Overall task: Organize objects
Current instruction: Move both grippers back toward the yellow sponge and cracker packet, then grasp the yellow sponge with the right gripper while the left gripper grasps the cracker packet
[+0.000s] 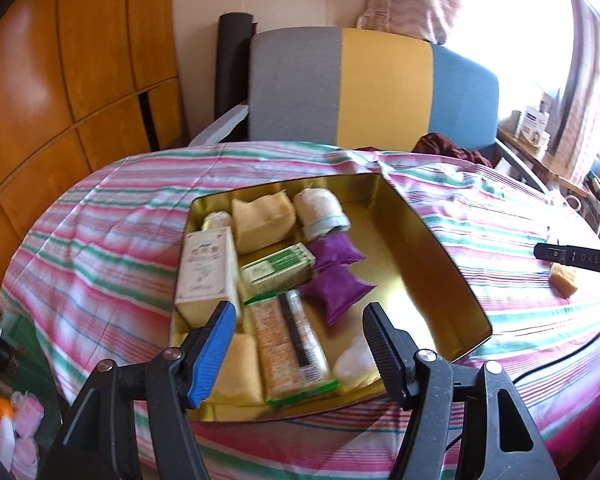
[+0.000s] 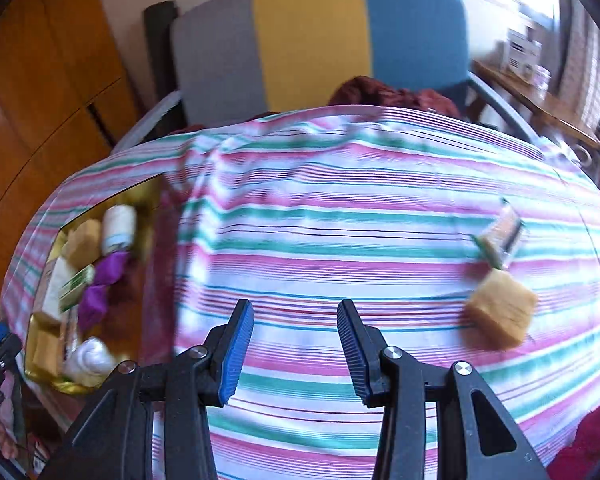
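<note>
At the bottom of the left wrist view, the left gripper [image 1: 298,332] hangs over a gold tin [image 1: 440,240], jaws standing moderately apart with nothing between them. Just beyond its fingertips, low in the frame, lies a clear-wrapped cracker packet [image 1: 288,348], its long axis running from the bottom toward the upper left. Above it are two purple pouches [image 1: 336,292], a green-and-white box [image 1: 278,268] and a taller cream box [image 1: 208,272] on the left, then a yellow sponge block [image 1: 262,220] and a rolled white cloth [image 1: 320,212] at the tin's far end.

In the right wrist view, the right gripper [image 2: 296,344] sits at bottom centre over bare striped tablecloth [image 2: 340,220], jaws narrowly parted and empty. Toward the right edge, well apart from it, rests a loose tan sponge cube [image 2: 500,316], and just above that another wrapped packet [image 2: 500,240], lying slanted with its long axis running from upper right to lower left.

The sponge looks light and soft, likely to squash, so its flat opposite faces seem the best hold. The packet appears crinkly and brittle inside; gripping gently across its narrow width looks safest.
</note>
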